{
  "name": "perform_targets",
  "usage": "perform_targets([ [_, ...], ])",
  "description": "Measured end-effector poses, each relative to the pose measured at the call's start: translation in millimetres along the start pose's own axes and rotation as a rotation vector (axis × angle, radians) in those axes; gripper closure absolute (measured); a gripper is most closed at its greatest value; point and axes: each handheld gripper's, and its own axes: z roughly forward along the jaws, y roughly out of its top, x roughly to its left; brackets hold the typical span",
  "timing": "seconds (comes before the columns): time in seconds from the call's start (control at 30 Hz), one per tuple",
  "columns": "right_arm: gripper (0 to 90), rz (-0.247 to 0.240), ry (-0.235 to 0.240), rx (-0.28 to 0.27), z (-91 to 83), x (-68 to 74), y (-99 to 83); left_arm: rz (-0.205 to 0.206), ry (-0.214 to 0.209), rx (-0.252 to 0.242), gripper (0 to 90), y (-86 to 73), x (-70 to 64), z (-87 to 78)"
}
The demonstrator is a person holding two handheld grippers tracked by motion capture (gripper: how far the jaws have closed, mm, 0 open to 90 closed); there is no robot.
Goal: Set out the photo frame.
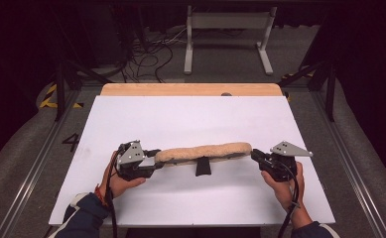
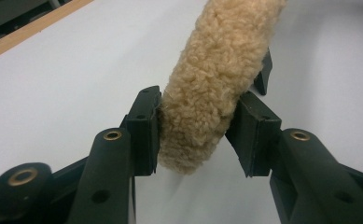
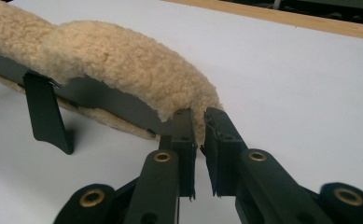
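On the white bench, near its front edge, a long tan fleece pad is held up between two grippers, stretched roughly left to right. A short black strap hangs from its underside near the middle, its lower end at or just above the bench top.

At the pad's left end, the left gripper sits in the person's left hand, with a grey three-cornered plate on top. Seen from the left gripper view, its jaws stand either side of the fleece end: one pad presses the wool, and the other touches it or lies just beside it, so the grip looks loose.

At the other end, the right gripper is held in the right hand, also under a grey plate. From the right gripper view, its jaws are nearly together, clamped on a thin edge of the pad, where the fleece folds over a dark grey lining. The black strap dangles further along.

Beyond the white sheet, a strip of wooden board shows at the far edge, with a white metal frame and loose cables on the floor behind.
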Motion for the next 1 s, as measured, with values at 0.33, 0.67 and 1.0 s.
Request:
perform_targets([
  [0.33,82.2,0.042,0.005,0.007,7.2,-6.5,4.2,0.010,-0.024,0.005,57.5,0.0,-4.8,-2.4],
  [0.67,82.1,0.053,-0.004,0.008,17.8,-12.2,10.6,0.020,-0.018,0.021,59.5,2.3,-13.9,-2.6],
  [1.0,76.7,0.057,-0.010,0.023,22.7,-16.7,13.1,0.084,0.003,0.036,62.1,3.6,-29.2,-4.1],
])
